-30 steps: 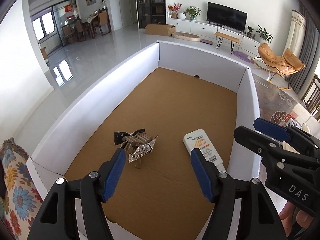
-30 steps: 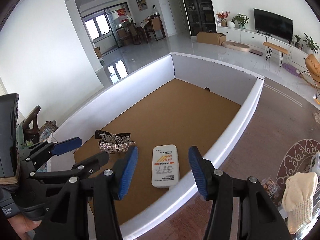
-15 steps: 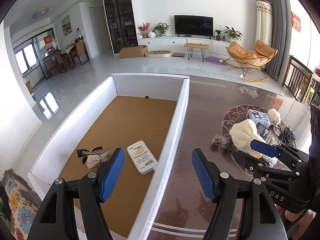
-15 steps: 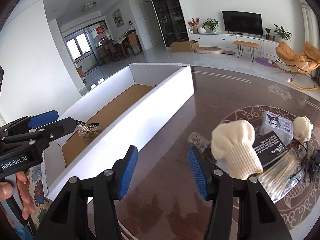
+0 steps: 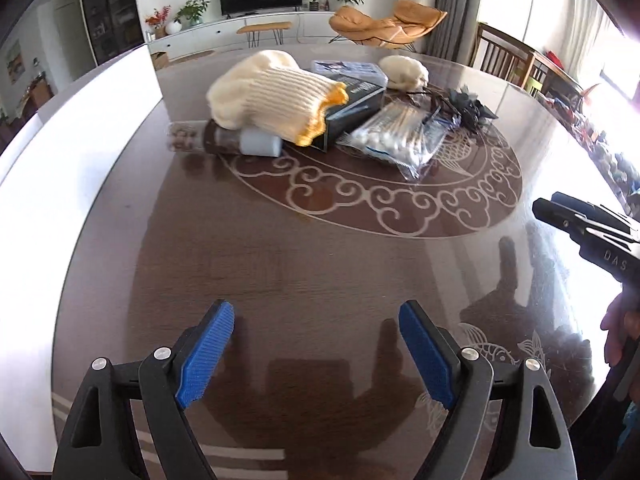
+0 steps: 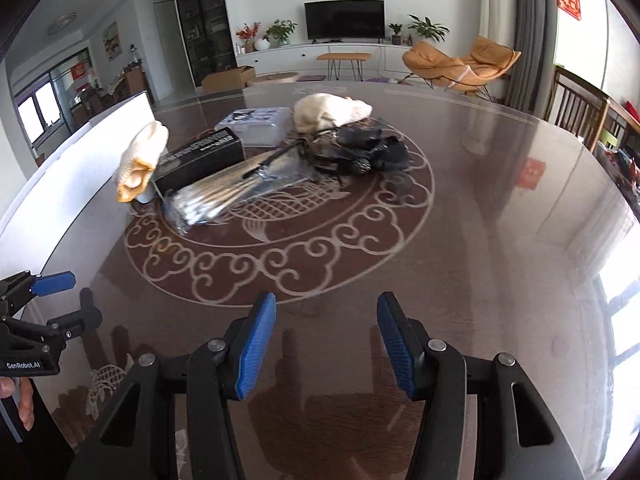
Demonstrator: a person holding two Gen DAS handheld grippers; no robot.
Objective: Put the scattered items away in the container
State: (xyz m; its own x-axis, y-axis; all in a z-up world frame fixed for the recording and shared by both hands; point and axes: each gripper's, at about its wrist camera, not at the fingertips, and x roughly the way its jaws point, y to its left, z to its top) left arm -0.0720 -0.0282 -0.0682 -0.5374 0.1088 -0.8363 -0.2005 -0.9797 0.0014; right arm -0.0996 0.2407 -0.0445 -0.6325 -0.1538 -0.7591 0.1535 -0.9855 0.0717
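Note:
The scattered items lie in a pile on the dark table, ahead of both grippers. A cream knitted glove rests on a black box and a small bottle. Beside them lie a bag of cotton swabs, a clear plastic box, a second glove and a dark hair ornament. The white container's wall runs along the left. My left gripper is opening, empty. My right gripper is open, empty.
The round table has a pale scroll pattern under the pile and bare glossy wood between the pile and both grippers. Wooden chairs stand at the far right edge. A hand holds the right tool at the picture's right side.
Both grippers have swung right, from over the white container's brown floor to over the table facing the pile. The left jaws have spread wider. The right jaws keep the same gap.

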